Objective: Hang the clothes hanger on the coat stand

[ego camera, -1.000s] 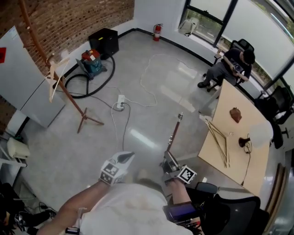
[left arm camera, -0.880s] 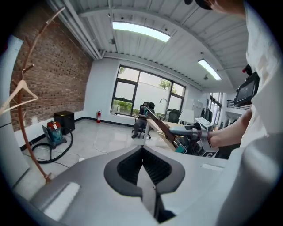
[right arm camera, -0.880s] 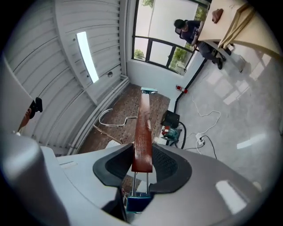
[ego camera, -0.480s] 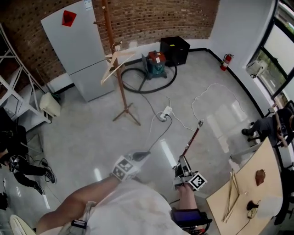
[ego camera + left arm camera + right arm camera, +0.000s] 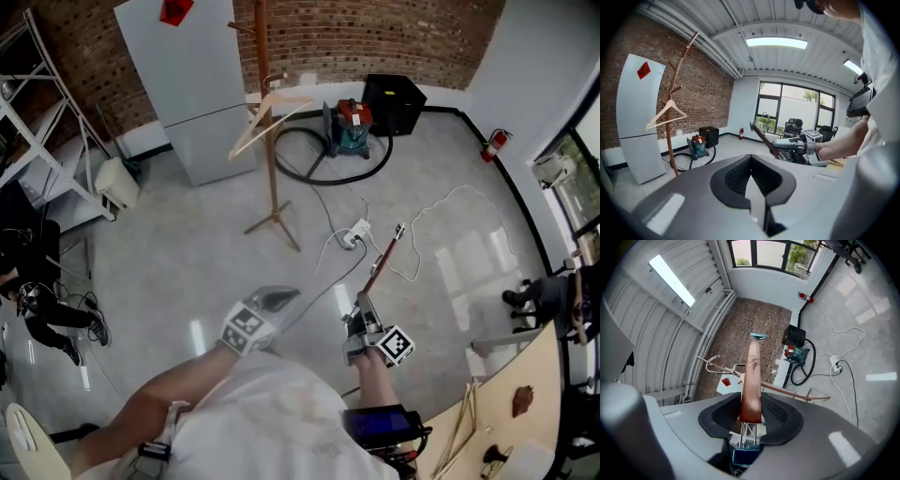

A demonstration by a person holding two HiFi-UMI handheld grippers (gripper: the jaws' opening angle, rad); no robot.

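Observation:
My right gripper (image 5: 361,326) is shut on one end of a reddish-brown wooden hanger (image 5: 382,262), which sticks forward and up over the floor. In the right gripper view its bar (image 5: 751,380) runs out from between the pads, with metal clips near the jaws. The wooden coat stand (image 5: 270,122) rises ahead, well beyond the hanger's tip. A pale wooden hanger (image 5: 272,111) hangs on it. My left gripper (image 5: 274,300) is held low beside the right one, shut with nothing in it. The left gripper view shows the stand (image 5: 671,136) at left.
A white fridge (image 5: 192,84) stands behind the stand. A vacuum cleaner (image 5: 350,127) with a black hose, a black box (image 5: 394,101) and a power strip (image 5: 355,233) with white cables lie on the floor ahead. Metal shelving (image 5: 37,122) is at left, a wooden table (image 5: 530,375) at lower right.
The head view has swung left: the coat stand has moved from the far left edge to the upper middle, and the table has slid to the lower right corner. Both grippers keep their states.

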